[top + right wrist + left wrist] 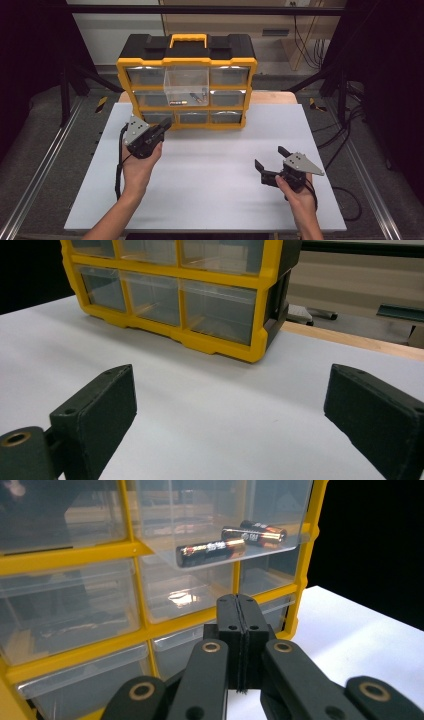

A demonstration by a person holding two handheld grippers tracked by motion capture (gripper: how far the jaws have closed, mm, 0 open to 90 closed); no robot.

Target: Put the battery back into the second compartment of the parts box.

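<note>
High view: your left gripper (162,125), jaws pressed together and empty, sits below the pulled-out drawer (186,85) holding batteries (212,552); push squarely; right gripper (270,161) waits wide.

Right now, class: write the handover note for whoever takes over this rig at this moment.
Left gripper: shut, empty, held by the organizer's bottom-left drawers.
Right gripper: open, empty, low over the white table, apart from everything.
Yellow drawer organizer stands at the table's far edge. Its top-middle drawer is pulled out and holds two batteries.
Done: drawer out, batteries inside.
Left, probably: push the drawer shut, or take the batteries out.
</note>
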